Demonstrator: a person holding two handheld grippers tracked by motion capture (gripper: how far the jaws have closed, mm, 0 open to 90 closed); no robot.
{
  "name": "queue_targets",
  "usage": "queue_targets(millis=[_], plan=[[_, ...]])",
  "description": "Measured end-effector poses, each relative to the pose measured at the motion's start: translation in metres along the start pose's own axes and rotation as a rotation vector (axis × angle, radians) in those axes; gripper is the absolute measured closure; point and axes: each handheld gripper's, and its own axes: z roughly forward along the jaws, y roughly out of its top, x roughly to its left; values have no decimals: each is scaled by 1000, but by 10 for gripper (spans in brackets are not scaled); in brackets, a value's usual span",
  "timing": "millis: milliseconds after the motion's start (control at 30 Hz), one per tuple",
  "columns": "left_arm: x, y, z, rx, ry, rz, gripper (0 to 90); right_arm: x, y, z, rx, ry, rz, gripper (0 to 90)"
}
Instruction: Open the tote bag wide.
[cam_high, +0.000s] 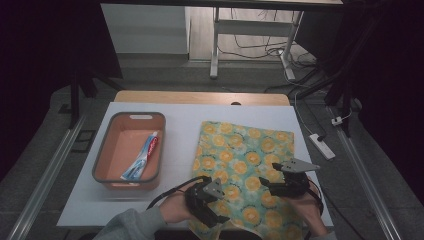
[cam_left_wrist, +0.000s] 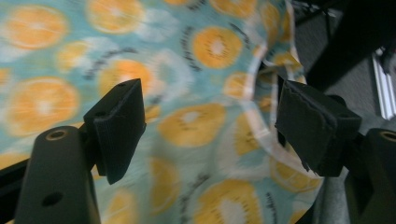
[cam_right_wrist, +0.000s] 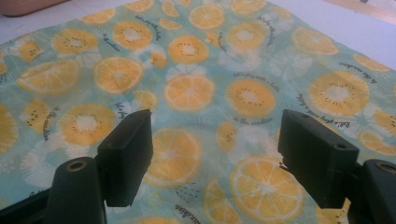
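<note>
A cloth printed with orange slices on pale blue lies flat on the right half of the white surface, running from about the centre down to its near edge at 6 o'clock. Both tools hover over the cloth's near end.

The left tool sits at about 7 o'clock of the cloth, held by a hand in a grey sleeve. In the left gripper view its jaws stand wide apart with nothing pinched between them; a curled edge of the cloth shows just inside the right-hand jaw, though the blur makes it hard to say whether pad and fabric touch.

The right tool is at about 4 o'clock of the cloth's middle. In the right gripper view its jaws are spread wide above flat fabric, gripping nothing.

At 9 o'clock of the cloth, well apart from it, stands an orange basket with a grey rim, and a toothpaste tube lies inside, slanted along its right side.
</note>
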Motion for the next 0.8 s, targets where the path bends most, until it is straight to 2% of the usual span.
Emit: queue_targets(millis=[67,100,200,267,300,367,400,467,500,567,600,667,700,733,767,800], plan=[[-5,0,13,46,-7,21,242,0,0,0,2,1,-1,267],[-5,0,13,46,-7,21,246,0,0,0,3,1,-2,267],[-7,-3,26,112,50,41,271,0,0,0,2,0,0,267],[-4,-7,32,137,64,40,372,0,0,0,1,-1,-1,267],[-2,-9,34,148,67,39,460,0,0,-1,3,-2,-2,267],[7,-12,37,188,98,38,637,-1,0,-1,2,-4,-1,267],[10,-12,36,189,87,34,730,-1,0,-1,2,-4,-1,267],[13,-12,33,185,96,31,855,-1,-1,-1,3,-6,-2,267],[15,-12,30,186,99,33,875,-1,-1,-1,1,-7,0,267],[17,-12,27,191,115,38,885,-2,-1,-2,1,-10,3,268],[23,-11,17,184,155,36,886,-2,-1,-2,2,-12,3,269],[28,-11,11,172,159,26,886,-3,-1,-2,0,-15,5,269],[38,-11,-3,145,190,9,886,-4,-2,-3,-1,-22,9,271],[38,-11,-3,145,190,9,886,-4,-2,-3,-1,-22,9,271],[43,-11,-10,134,209,0,885,-5,-1,-4,-7,-29,15,272],[54,-12,-25,109,258,-23,885,-5,-1,-5,-10,-31,18,273]])
